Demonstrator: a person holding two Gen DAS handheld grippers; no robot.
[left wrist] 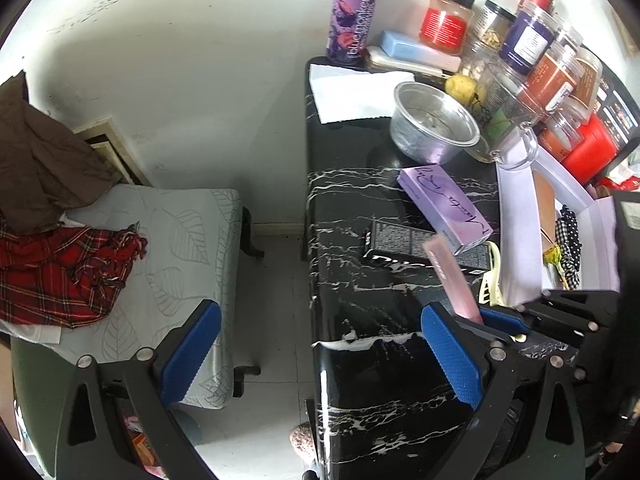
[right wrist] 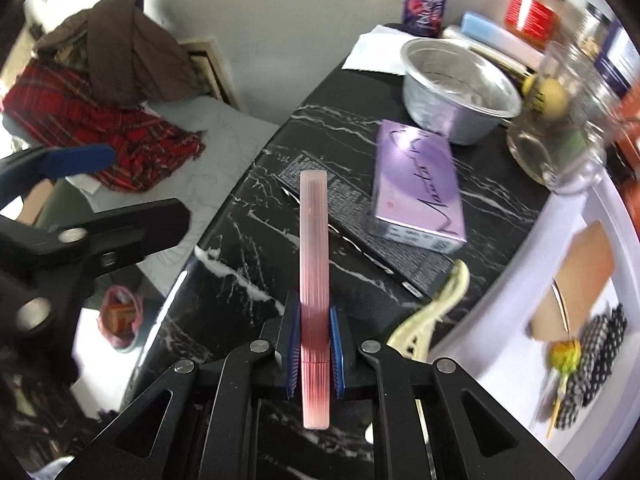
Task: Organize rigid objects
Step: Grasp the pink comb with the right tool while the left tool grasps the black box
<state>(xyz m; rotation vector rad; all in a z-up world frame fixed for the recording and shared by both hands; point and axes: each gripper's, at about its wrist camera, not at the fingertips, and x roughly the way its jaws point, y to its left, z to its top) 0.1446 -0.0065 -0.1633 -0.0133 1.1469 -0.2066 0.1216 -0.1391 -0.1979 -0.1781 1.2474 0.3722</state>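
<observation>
Pink ridged stick (right wrist: 314, 280) sits clamped in the down-tilted right claw (right wrist: 314, 354).

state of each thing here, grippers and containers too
right gripper: shut on pink bar
left gripper: open, nothing between its pads
steel bowl: upright
purple box: lying flat on black box
purple can: upright
</observation>
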